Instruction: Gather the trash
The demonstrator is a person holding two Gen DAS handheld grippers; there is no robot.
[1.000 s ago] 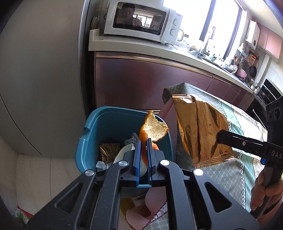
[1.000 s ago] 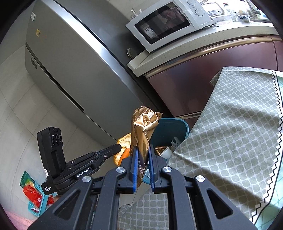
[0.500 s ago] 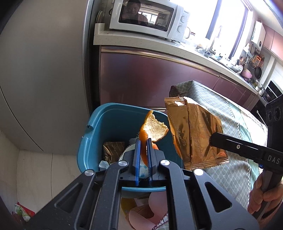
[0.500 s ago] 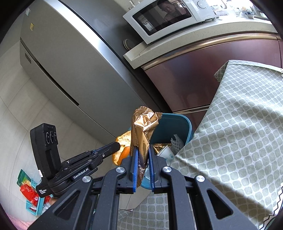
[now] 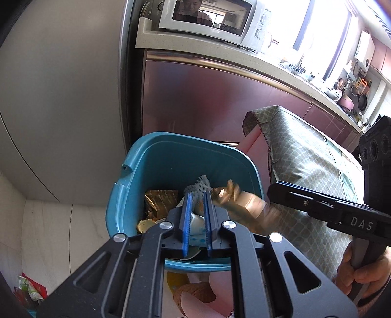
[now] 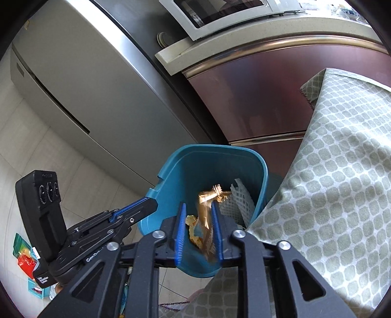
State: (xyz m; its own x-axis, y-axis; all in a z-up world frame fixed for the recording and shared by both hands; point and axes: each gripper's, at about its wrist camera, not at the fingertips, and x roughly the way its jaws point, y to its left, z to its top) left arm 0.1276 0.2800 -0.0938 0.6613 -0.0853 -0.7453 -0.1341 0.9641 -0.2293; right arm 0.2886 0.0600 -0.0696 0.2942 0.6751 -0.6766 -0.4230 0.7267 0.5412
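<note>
Nearest me, the left gripper (image 5: 196,217) hangs over the bin (image 5: 171,146) with its blue fingers (image 5: 187,215) a little apart and nothing between them. The right gripper (image 6: 198,232) has its fingers spread wide, and the gold wrapper (image 6: 206,220) is a blur between them, touching neither that I can tell, dropping toward the bin's mouth (a crinkly foil bag, I judge: light, limp, slick, best pinched at a flat sealed edge).

In the bin lie another gold wrapper (image 5: 160,199), white foam netting (image 5: 199,186), soft and springy by the look, and a scrap of peel (image 5: 145,223).

Just beside the bin hangs the desk's patterned cloth (image 6: 342,195).

Writing: "DAS" on the right gripper's side, "GenRob..." partly hidden on the left one's. The microwave (image 5: 212,22) beyond carries small lettering too blurred to read.
</note>
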